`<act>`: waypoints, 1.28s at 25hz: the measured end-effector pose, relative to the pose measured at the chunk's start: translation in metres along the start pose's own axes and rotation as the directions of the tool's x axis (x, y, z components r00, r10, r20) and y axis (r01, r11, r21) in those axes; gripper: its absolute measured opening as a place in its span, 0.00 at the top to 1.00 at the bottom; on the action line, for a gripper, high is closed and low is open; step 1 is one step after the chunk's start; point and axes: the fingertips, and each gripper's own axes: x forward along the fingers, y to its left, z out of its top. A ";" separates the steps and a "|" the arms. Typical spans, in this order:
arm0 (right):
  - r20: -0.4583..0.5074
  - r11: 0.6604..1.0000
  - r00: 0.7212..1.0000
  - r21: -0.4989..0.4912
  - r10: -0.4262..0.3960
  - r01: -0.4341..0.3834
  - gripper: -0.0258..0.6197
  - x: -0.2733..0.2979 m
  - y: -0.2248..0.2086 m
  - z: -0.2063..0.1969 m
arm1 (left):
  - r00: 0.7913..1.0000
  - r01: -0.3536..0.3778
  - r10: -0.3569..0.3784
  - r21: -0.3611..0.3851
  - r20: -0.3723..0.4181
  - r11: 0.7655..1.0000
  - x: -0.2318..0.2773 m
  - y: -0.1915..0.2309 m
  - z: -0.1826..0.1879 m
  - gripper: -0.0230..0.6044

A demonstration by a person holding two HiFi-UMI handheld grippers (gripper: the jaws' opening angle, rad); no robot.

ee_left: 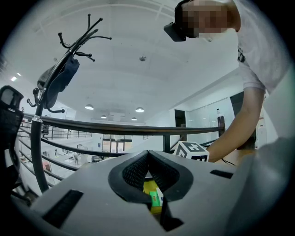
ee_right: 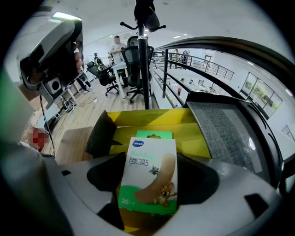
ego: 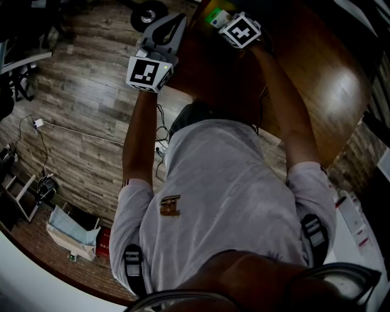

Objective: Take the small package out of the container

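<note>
My right gripper (ee_right: 150, 184) is shut on the small package (ee_right: 148, 177), a white and green box of plasters with a cartoon print. It holds the package upright just above the open yellow container (ee_right: 152, 124), whose black flap hangs at the left. From the head view the right gripper (ego: 241, 29) is over the table's far end, with the package (ego: 217, 17) and a bit of the container (ego: 210, 7) beside it. My left gripper (ego: 175, 23) hovers off the table edge to the left, its jaws (ee_left: 148, 154) shut with nothing held. A strip of yellow and green shows through the gap below them.
The brown wooden table (ego: 317, 79) runs along the right. A grey mat (ee_right: 226, 124) lies beside the container. Plank floor with cables (ego: 67, 131) and a black wheel (ego: 148, 15) lie to the left. An office chair (ee_right: 138, 60), a coat stand (ee_left: 64, 78) and a railing (ee_left: 115, 126) stand beyond.
</note>
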 end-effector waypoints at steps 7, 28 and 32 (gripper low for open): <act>0.049 0.999 0.998 0.004 -0.037 0.036 0.47 -0.011 -0.003 0.004 | 1.000 -0.001 0.001 0.010 -0.002 1.000 -0.003 -0.005 0.000 0.93; 0.346 0.999 0.938 0.007 -0.040 0.040 0.47 -0.110 0.024 0.044 | 0.999 0.004 -0.004 0.017 0.034 1.000 -0.011 -0.039 0.022 0.93; 0.435 0.999 0.900 0.038 -0.032 0.017 0.47 -0.132 0.030 0.054 | 0.999 0.003 -0.003 0.018 0.046 1.000 -0.013 -0.045 0.028 0.93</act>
